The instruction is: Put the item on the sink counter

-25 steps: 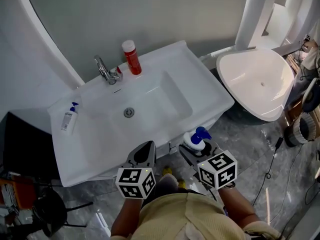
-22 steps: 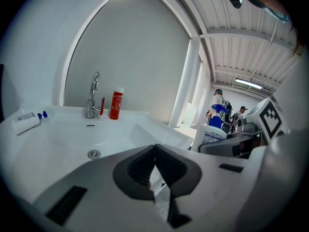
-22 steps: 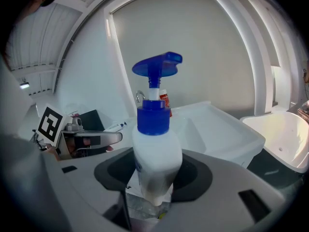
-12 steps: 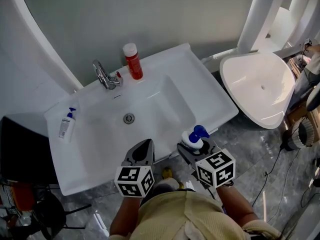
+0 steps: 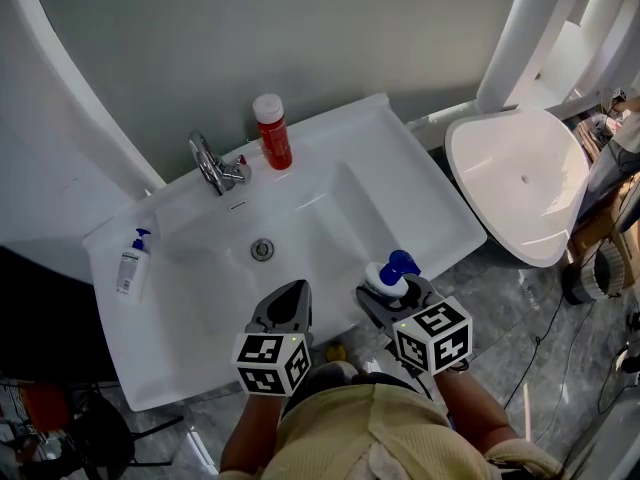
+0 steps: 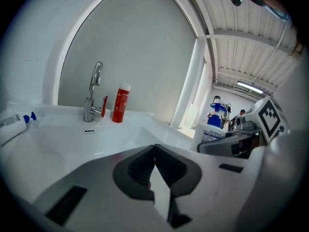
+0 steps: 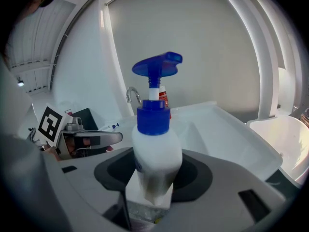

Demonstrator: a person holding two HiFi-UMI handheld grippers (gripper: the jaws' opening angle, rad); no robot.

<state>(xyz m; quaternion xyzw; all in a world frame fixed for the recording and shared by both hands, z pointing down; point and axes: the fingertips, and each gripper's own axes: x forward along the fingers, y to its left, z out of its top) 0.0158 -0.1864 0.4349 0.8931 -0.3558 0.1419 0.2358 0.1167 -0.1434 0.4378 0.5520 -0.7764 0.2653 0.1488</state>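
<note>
Right gripper (image 5: pixel 386 296) pinches a white pump bottle (image 5: pixel 391 274) with a blue pump head, its two jaws pressed against the lower body of the bottle on either side, as the right gripper view shows (image 7: pixel 153 180). The pump bottle (image 7: pixel 154 144) stands upright in that grip, nozzle pointing to the right in that view. From the head view it sits at the front right edge of the white sink counter (image 5: pixel 405 173); whether its base hangs over the rim or just in front of it is hard to say from this angle, but it does not appear to rest on the counter. Left gripper (image 5: pixel 289 306) hovers beside it over the front edge of the counter, and its own view shows its jaws pressed together with nothing between them (image 6: pixel 154 162). On the counter's back edge stand a chrome faucet (image 5: pixel 214 160) with a red-tipped lever and, just to its right, an upright red bottle (image 5: pixel 272 131) with a white cap. A small white bottle with a blue pump (image 5: pixel 130 264) lies on its side at the counter's left end. The drain (image 5: pixel 262 249) sits in the middle of the basin. A second white basin (image 5: pixel 520 218) lies to the right, apart from the counter, above a grey marbled floor (image 5: pixel 520 318).
</note>
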